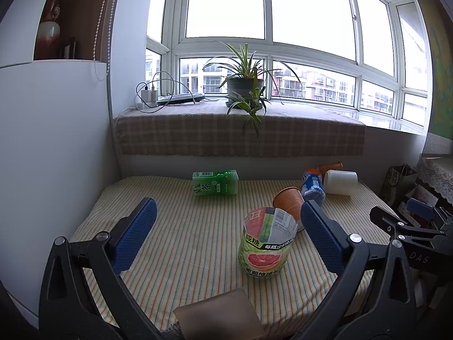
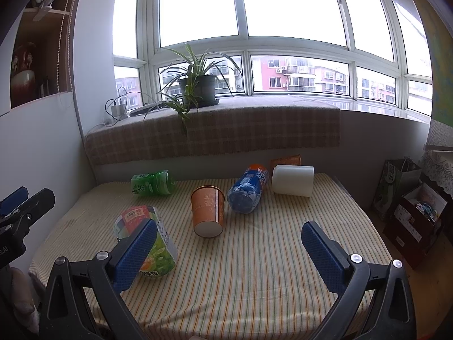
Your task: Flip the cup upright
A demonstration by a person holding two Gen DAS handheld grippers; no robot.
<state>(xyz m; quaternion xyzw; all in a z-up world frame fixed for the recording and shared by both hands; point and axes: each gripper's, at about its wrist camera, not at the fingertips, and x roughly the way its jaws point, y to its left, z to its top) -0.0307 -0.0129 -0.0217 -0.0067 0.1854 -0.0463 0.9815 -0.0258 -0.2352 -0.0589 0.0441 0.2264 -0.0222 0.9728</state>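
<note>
An orange paper cup [image 2: 208,212] lies on its side on the striped tablecloth [image 2: 254,269], base toward me; in the left wrist view [image 1: 288,201] my right finger partly hides it. A cut green grapefruit bottle cup [image 1: 266,246] stands upright with its open top up; it also shows in the right wrist view [image 2: 147,240]. My left gripper [image 1: 226,235] is open and empty, with the grapefruit cup between its fingers' span. My right gripper [image 2: 229,252] is open and empty, short of the orange cup.
A green tea bottle [image 2: 153,184], a blue soda bottle [image 2: 247,189], a white roll [image 2: 293,180] and a second orange cup [image 2: 284,160] lie at the back. A potted plant [image 2: 198,85] stands on the sill. Bags and boxes [image 2: 410,206] sit on the floor at the right.
</note>
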